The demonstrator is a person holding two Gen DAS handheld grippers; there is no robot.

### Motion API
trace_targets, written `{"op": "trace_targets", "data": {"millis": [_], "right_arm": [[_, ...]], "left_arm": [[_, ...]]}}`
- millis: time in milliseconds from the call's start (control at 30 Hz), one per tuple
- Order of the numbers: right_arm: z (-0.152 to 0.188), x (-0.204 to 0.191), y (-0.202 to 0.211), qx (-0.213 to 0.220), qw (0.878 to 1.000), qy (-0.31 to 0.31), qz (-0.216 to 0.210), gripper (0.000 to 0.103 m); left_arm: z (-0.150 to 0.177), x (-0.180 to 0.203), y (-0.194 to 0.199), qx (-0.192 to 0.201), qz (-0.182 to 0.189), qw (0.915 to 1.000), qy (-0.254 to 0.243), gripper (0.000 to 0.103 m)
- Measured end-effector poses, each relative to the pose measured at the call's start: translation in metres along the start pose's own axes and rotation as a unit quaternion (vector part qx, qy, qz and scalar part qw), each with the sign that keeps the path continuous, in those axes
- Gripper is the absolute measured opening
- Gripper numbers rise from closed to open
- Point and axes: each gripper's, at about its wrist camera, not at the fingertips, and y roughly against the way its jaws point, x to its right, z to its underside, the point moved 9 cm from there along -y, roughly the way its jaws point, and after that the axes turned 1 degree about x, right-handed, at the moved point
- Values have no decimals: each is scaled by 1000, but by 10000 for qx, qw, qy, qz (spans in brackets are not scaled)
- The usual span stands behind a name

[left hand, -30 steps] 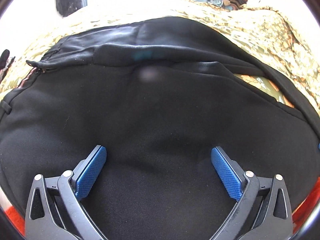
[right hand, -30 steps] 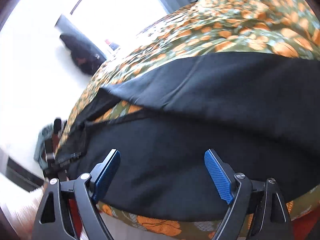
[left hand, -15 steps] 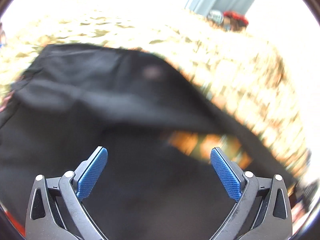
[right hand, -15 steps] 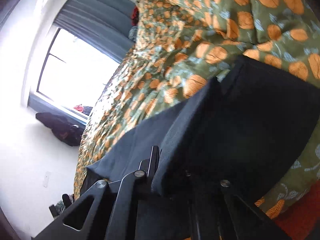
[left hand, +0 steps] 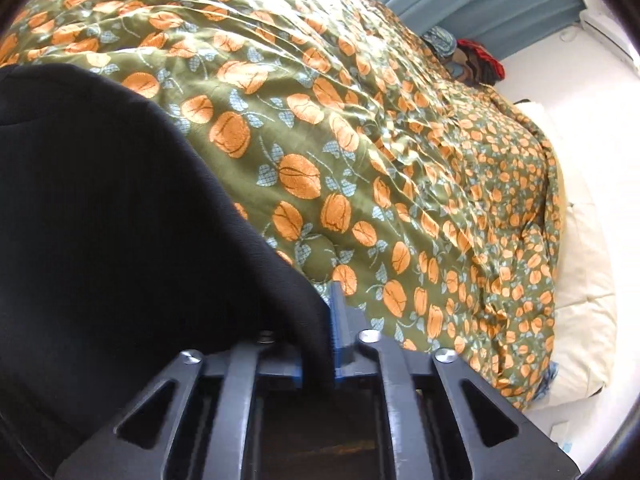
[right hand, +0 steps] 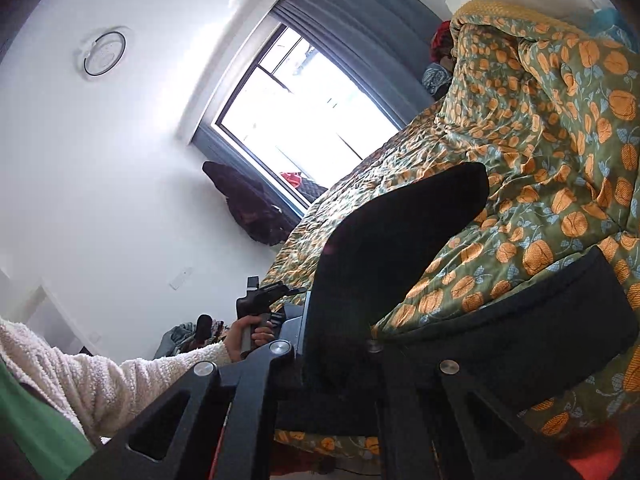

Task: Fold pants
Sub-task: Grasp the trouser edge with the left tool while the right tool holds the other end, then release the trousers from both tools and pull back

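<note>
Both grippers had a bite of the pants (left hand: 112, 216) at this point, and I'd guess the reason was simple: pinch one edge at two spots so the black fabric could be carried over itself as a fold, instead of dragging it across the bedspread (left hand: 400, 152).

Left gripper (left hand: 326, 344) first: jaws closed tight on a fold of the cloth. The fabric came out from between the blue pads and ballooned up and off to the left of the jaws, hiding the left pad completely. To the right of the jaws there was only the orange-flowered cover.

Right gripper (right hand: 336, 360): jaws also clamped on the pants, though the pads were buried in black cloth. One flap rose straight ahead of the jaws, and another stretch ran off to the right, sagging down onto the bedspread. Left of those jaws you could see the person's hand (right hand: 250, 332), in a fuzzy white sleeve (right hand: 120, 376), on the other gripper's handle — so the two grips weren't far apart.
</note>
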Motion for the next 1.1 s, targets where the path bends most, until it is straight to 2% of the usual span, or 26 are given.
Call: {"op": "trace_targets", "data": {"millis": [100, 167, 267, 333, 367, 433, 500, 533, 567, 633, 700, 767, 900, 1000, 1100], "right_arm": [[-5, 54, -13, -370, 9956, -3, 863, 7], [-24, 74, -23, -377, 9927, 126, 1136, 7], [-64, 61, -35, -158, 9959, 381, 805, 7], [-75, 52, -46, -389, 9964, 540, 522, 7], [-70, 58, -52, -670, 9934, 655, 665, 7], [-42, 99, -63, -1444, 9781, 669, 1341, 7], [-1, 160, -65, -2189, 9497, 332, 2216, 7], [19, 188, -63, -2498, 9321, 114, 2620, 7], [34, 208, -60, -2652, 9202, -109, 2876, 7], [38, 220, -54, -2530, 9226, -497, 2870, 7], [25, 215, -47, -2251, 9257, -255, 3029, 7], [26, 214, -39, -2188, 9213, -192, 3210, 7], [17, 216, -24, -1878, 9141, -286, 3581, 7], [16, 218, -21, -1916, 9057, -257, 3772, 7], [21, 225, -17, -2026, 9017, -341, 3805, 7]], "left_arm": [[1, 8, 48, 387, 242, 9989, -62, 7], [4, 19, 104, 833, 295, 9956, -314, 7], [33, 33, 188, 1588, 198, 9835, -843, 9], [71, 19, 208, 1684, -92, 9802, -1039, 12], [98, 3, 203, 1560, -275, 9823, -1004, 12], [152, -33, 165, 963, -472, 9915, -736, 12], [201, -67, 119, 248, -719, 9962, -434, 10], [215, -76, 107, 122, -736, 9967, -325, 8], [223, -79, 100, 114, -737, 9968, -271, 8], [225, -71, 100, 123, -686, 9968, -386, 8], [224, -53, 103, 129, -667, 9951, -722, 8], [225, -41, 104, 150, -711, 9926, -973, 8], [233, -32, 94, 61, -711, 9918, -1064, 8], [239, -30, 86, -6, -893, 9877, -1283, 9], [242, -33, 85, -55, -869, 9884, -1242, 9]]}}
